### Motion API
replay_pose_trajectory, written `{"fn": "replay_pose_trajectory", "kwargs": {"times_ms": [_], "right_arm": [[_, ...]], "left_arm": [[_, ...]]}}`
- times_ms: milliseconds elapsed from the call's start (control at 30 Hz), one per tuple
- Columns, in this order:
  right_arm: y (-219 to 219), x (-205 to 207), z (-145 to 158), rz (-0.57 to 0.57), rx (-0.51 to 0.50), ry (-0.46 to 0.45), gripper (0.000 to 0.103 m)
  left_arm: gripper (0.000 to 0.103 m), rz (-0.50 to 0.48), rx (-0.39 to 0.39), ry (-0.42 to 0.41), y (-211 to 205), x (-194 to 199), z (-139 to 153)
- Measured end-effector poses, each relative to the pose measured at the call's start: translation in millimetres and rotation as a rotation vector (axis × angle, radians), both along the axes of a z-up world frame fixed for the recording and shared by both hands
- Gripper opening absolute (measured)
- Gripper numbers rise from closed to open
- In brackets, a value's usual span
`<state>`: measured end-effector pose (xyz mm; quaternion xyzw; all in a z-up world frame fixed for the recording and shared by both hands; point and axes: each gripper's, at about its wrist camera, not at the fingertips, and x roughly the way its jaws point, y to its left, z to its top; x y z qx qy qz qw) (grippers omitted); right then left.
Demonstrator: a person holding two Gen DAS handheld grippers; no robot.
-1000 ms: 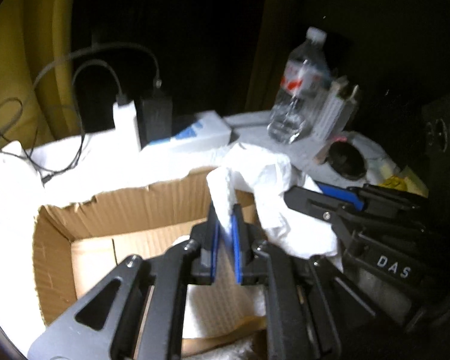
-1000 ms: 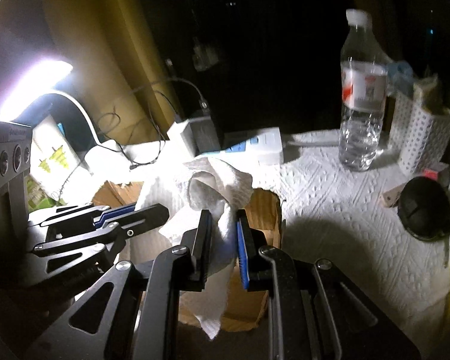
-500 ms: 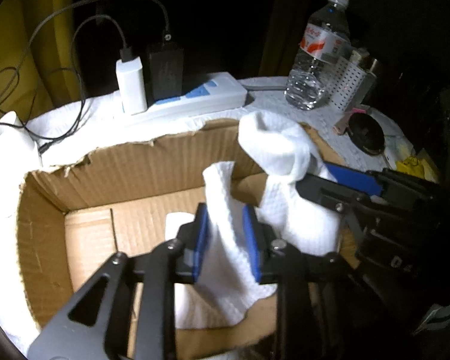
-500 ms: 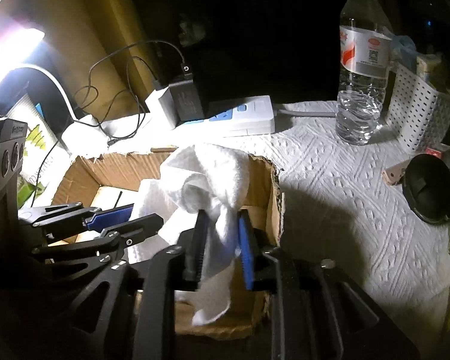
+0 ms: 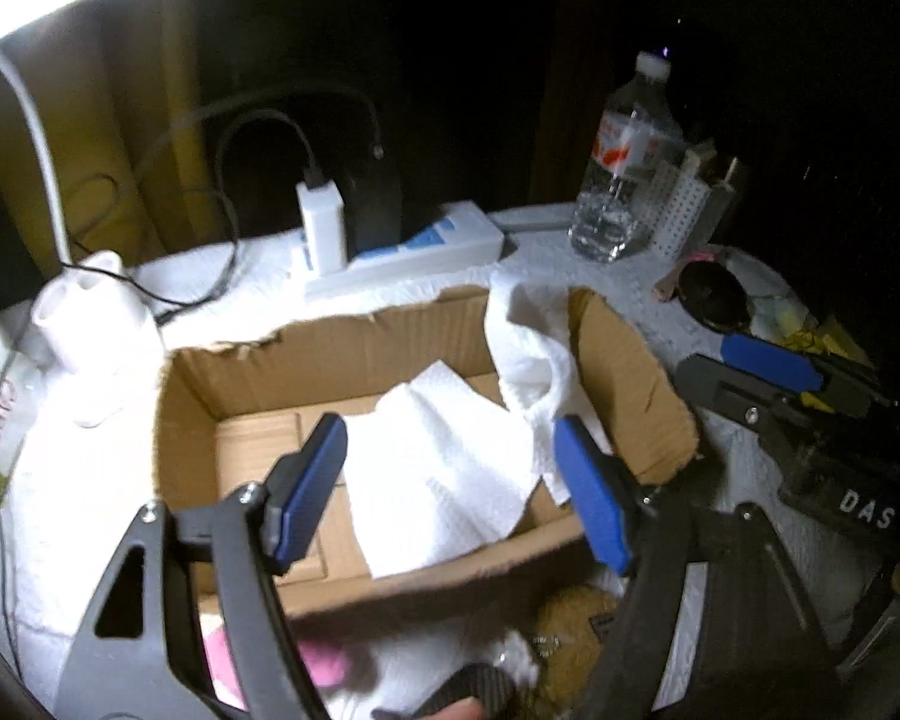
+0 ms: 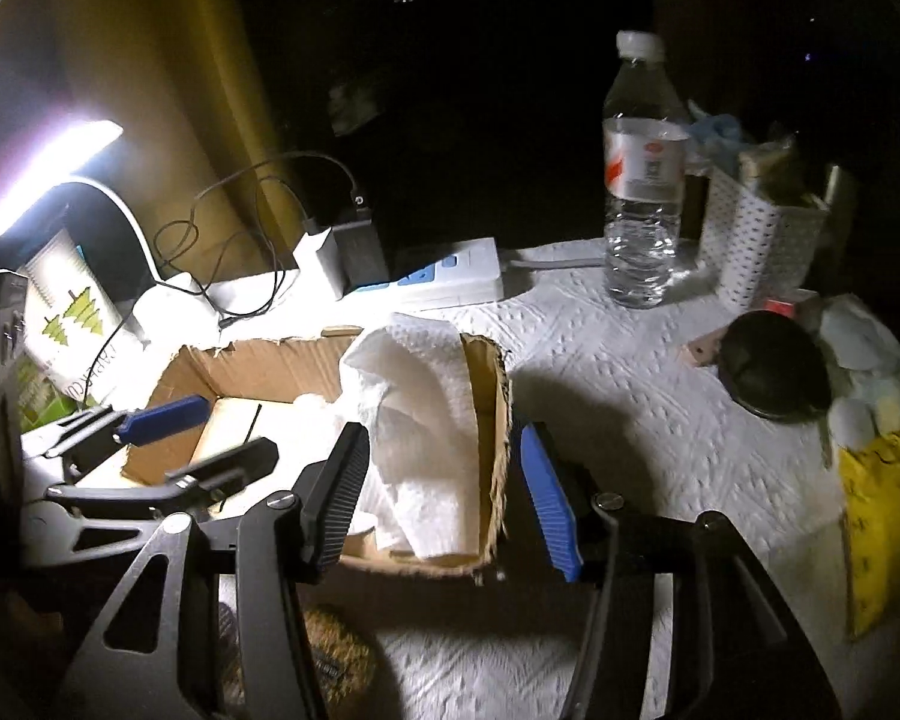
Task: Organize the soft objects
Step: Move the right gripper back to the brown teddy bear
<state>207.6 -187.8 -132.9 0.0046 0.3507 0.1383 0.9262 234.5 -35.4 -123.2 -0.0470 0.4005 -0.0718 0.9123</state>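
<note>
A white paper towel point(image 5: 450, 450) lies inside the open cardboard box point(image 5: 330, 348), one end draped up over the box's right back corner. My left gripper point(image 5: 450, 486) is open and empty, its blue pads spread above the box's front edge. In the right wrist view the towel point(image 6: 420, 420) hangs over the box's right wall point(image 6: 489, 420). My right gripper point(image 6: 444, 492) is open and empty, straddling that wall. The right gripper also shows in the left wrist view point(image 5: 768, 384), at the right of the box.
A water bottle point(image 6: 645, 180), a white perforated basket point(image 6: 756, 234) and a power strip with chargers point(image 6: 438, 282) stand behind the box. A black round object point(image 6: 768, 366) and yellow packaging point(image 6: 882, 528) lie right. A brown fuzzy item point(image 5: 576, 630) and a pink item point(image 5: 324, 660) lie in front of the box.
Both grippers have opened and let go of the paper towel, which now rests in the box. Both grippers have pulled back toward the box's front.
</note>
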Motion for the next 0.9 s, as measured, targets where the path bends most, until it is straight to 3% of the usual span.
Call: {"fn": "replay_pose_trajectory", "kwargs": {"times_ms": [500, 900], "right_arm": [[2.9, -66.2, 31.2, -0.079, -0.069, -0.057, 0.056], [12.8, -121.1, 49.1, -0.047, -0.045, -0.109, 0.056]], "left_arm": [[0.073, 0.014, 0.015, -0.145, 23.5, -80.4, 51.6], [0.073, 0.013, -0.005, -0.17, 27.8, -131.8, 52.9]]}}
